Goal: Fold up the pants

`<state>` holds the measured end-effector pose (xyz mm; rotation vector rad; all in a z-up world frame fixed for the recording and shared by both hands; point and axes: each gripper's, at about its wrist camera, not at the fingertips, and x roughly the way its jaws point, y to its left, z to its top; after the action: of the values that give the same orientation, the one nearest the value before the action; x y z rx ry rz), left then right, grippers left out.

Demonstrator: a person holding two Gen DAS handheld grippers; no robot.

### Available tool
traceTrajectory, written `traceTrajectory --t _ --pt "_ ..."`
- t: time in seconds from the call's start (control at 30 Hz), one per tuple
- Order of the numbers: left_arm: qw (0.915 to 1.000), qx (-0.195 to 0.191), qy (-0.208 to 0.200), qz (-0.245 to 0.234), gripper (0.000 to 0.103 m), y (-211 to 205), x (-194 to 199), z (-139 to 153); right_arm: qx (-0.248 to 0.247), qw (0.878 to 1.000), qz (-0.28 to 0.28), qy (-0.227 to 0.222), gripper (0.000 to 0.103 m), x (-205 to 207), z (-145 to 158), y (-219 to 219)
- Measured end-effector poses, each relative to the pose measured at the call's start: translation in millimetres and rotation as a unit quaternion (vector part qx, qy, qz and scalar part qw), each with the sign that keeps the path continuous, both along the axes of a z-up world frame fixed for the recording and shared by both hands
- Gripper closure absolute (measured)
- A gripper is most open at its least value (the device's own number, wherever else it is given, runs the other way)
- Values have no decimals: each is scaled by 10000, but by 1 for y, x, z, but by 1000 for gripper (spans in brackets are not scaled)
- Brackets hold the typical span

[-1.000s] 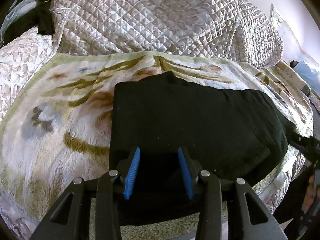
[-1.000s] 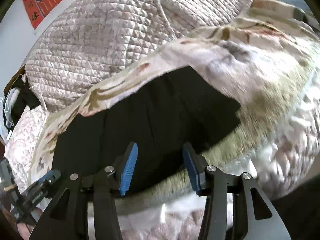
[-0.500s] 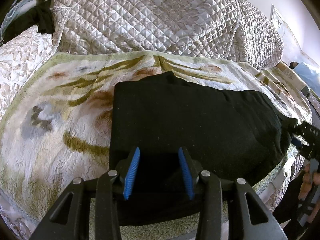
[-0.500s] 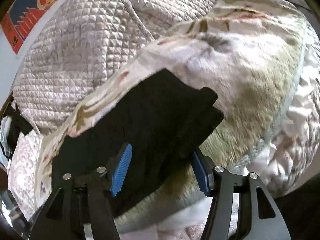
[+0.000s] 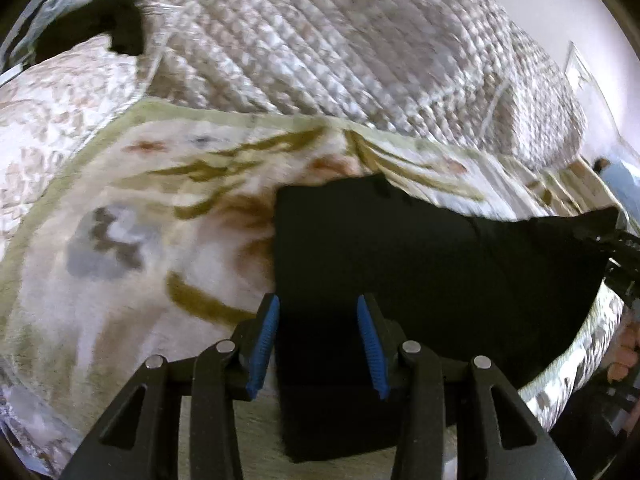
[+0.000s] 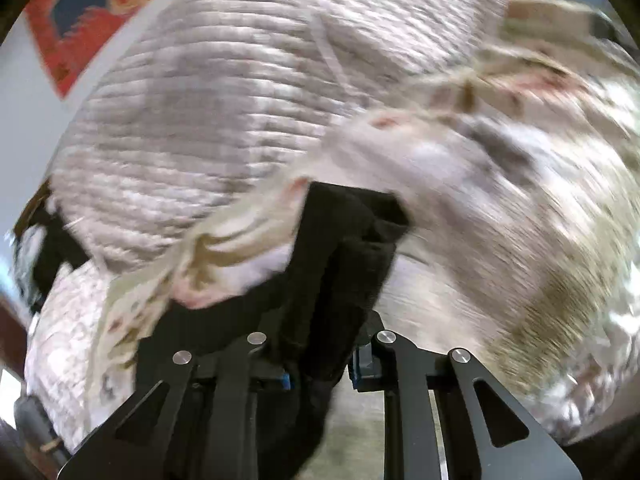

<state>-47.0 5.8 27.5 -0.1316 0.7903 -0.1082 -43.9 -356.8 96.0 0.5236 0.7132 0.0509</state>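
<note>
Right tool (image 6: 320, 376), wide open half a second ago, now pinched on black pants (image 5: 400, 248) end, lifting it off the blanket (image 5: 120, 280). Left tool (image 5: 318, 344) hangs open over the near pants edge, holding nothing. Fold-over likely starting.

Left hand-held gripper (image 5: 318, 336) jaws spread wide, low; right hand-held gripper (image 6: 320, 376) clamped, raised.

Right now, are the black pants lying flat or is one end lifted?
One end is lifted. The right gripper pinches bunched cloth of the black pants; the rest lies flat on the blanket.
</note>
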Motion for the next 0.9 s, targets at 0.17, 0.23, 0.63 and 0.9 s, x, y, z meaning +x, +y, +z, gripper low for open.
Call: traceTrajectory --t 0.17,0.23,0.63,0.9 --pt "9991 -76 -66 416 60 29 1 6 -145 9938 1043 -341 83 11 27 66" --pt "9980 -118 -45 616 60 42 2 7 -262 9866 1543 -469 83 12 32 100" --pt "9921 -340 133 1200 60 84 -1 1 -594 9403 3349 99 83 6 -36 209" --pt "9922 -408 113 1175 60 83 -1 3 -1162 9268 3571 -86 83 -11 -36 228"
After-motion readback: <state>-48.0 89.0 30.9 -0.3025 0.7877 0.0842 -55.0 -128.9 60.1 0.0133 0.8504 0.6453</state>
